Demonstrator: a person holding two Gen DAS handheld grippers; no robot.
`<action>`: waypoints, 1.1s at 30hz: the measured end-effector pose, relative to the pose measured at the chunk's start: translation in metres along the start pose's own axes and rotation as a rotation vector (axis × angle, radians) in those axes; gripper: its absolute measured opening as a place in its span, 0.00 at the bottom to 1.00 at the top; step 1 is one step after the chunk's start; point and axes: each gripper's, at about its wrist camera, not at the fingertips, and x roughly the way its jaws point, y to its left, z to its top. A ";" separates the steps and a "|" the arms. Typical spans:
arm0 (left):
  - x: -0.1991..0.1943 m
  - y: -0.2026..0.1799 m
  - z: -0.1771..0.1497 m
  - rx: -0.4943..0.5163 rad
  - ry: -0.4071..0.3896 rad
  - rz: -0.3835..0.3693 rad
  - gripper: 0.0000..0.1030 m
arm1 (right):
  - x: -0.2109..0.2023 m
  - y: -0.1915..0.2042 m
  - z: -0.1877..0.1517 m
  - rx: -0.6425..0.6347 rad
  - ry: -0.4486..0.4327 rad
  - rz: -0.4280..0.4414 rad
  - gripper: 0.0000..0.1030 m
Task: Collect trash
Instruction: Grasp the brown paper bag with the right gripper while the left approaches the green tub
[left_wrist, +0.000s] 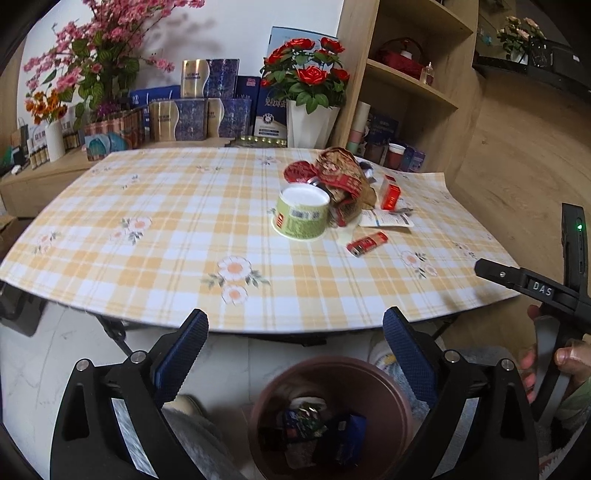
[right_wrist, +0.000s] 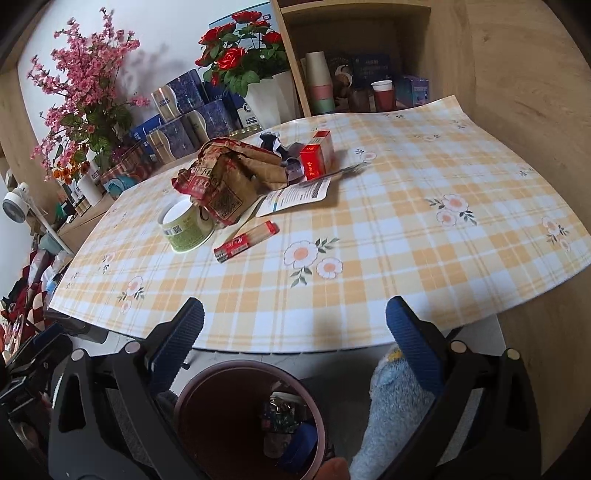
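Trash lies on the checked tablecloth (left_wrist: 166, 229): a green paper cup (left_wrist: 302, 216) upside down, a crumpled brown and red bag (left_wrist: 345, 181), a small red box (left_wrist: 390, 192), a flat white packet (left_wrist: 386, 218) and a red stick pack (left_wrist: 367, 243). The same pile shows in the right wrist view: cup (right_wrist: 186, 229), bag (right_wrist: 229, 177), box (right_wrist: 317, 155), stick pack (right_wrist: 246, 240). A brown bin (left_wrist: 332, 417) with wrappers inside stands on the floor under both grippers; it also shows in the right wrist view (right_wrist: 251, 421). My left gripper (left_wrist: 295, 350) and right gripper (right_wrist: 295, 339) are open and empty above it.
Flower vases (left_wrist: 312, 122), stacked gift boxes (left_wrist: 207, 110) and a wooden shelf (left_wrist: 406, 85) stand behind the table. The right gripper's body (left_wrist: 535, 291) shows at the right edge of the left view. A blue slipper (right_wrist: 395, 406) is beside the bin.
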 end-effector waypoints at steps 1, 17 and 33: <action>0.002 0.002 0.005 0.002 -0.006 0.007 0.91 | 0.004 0.002 0.005 -0.024 0.007 -0.012 0.94; 0.045 0.051 0.065 -0.081 -0.100 0.069 0.91 | 0.112 0.065 0.119 -0.106 -0.102 0.125 0.94; 0.070 0.073 0.056 -0.108 -0.070 0.076 0.90 | 0.181 0.089 0.158 -0.006 0.015 0.193 0.39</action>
